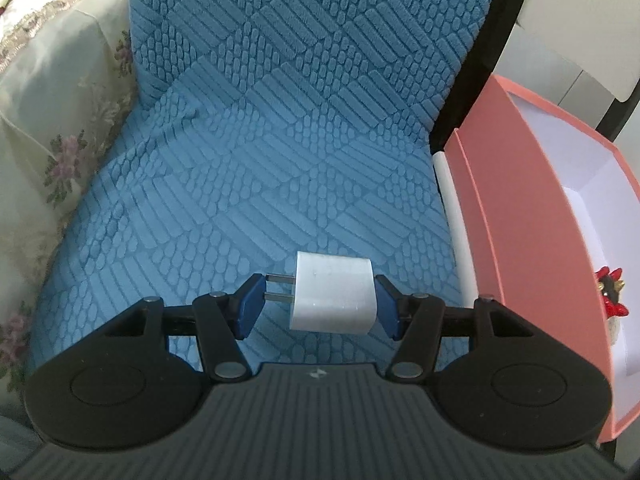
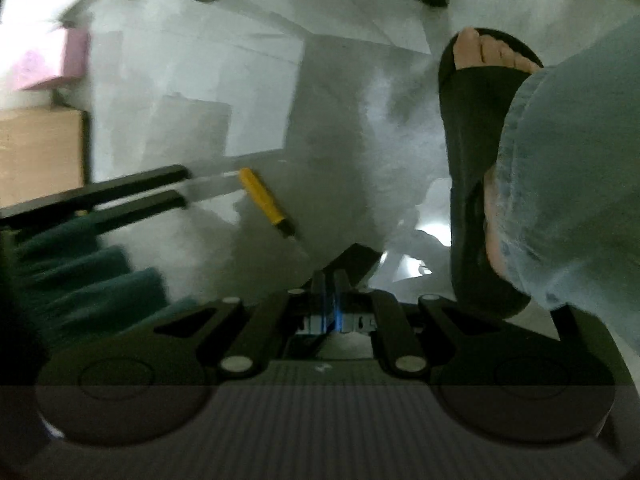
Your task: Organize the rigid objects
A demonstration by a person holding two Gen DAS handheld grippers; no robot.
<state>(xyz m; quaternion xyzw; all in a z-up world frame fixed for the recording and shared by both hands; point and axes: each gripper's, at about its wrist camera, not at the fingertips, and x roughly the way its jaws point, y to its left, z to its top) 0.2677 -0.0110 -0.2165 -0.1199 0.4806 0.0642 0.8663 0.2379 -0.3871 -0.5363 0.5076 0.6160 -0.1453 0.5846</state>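
Observation:
In the left wrist view my left gripper [image 1: 318, 300] is shut on a white plug adapter [image 1: 334, 294]. Its two metal prongs [image 1: 280, 288] point left against the left blue pad, and the right pad presses its flat end. It hangs just above a blue textured chair seat [image 1: 256, 168]. A pink box [image 1: 532, 216] with a white inside stands open to the right, with a small red and black figure [image 1: 610, 292] in it. In the right wrist view my right gripper [image 2: 330, 280] is shut with its fingers together, pointing down at the floor. A yellow-handled screwdriver [image 2: 266, 202] lies on the floor ahead of it.
A floral cloth [image 1: 56, 120] lies left of the chair. The right wrist view is blurred: grey floor [image 2: 320, 100], black chair legs [image 2: 96, 192], teal fabric [image 2: 88, 280], and a foot in a black sandal [image 2: 480, 140] with a jeans leg at the right.

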